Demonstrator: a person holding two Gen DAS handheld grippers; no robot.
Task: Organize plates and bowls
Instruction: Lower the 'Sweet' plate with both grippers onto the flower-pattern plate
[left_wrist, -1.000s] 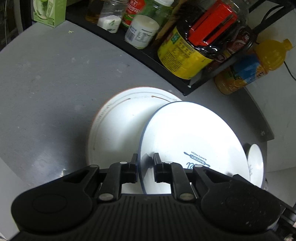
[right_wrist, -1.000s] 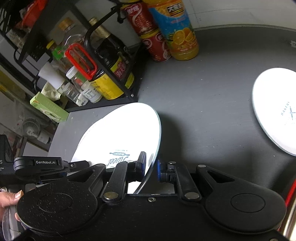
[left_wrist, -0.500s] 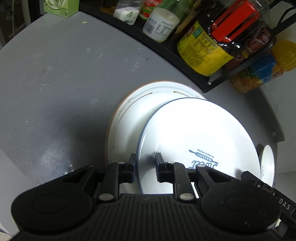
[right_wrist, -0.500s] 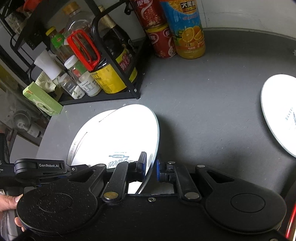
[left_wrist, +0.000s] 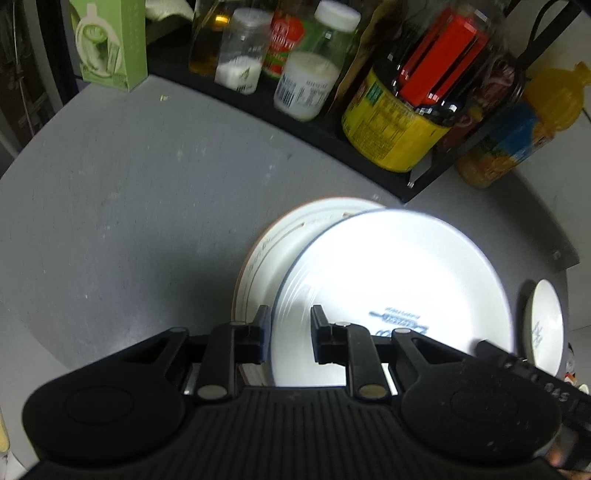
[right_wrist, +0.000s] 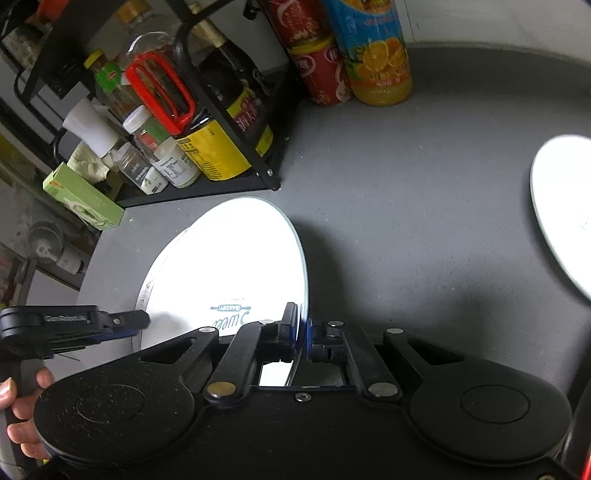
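A grey tabletop carries a black rack of bottles and jars. On the rack stand a dark bottle with a yellow label and a red handle, a white-capped jar and a small clear jar of white powder. A green box stands at the rack's left end. Just beside its right end stand an orange juice bottle and a red can, touching each other.
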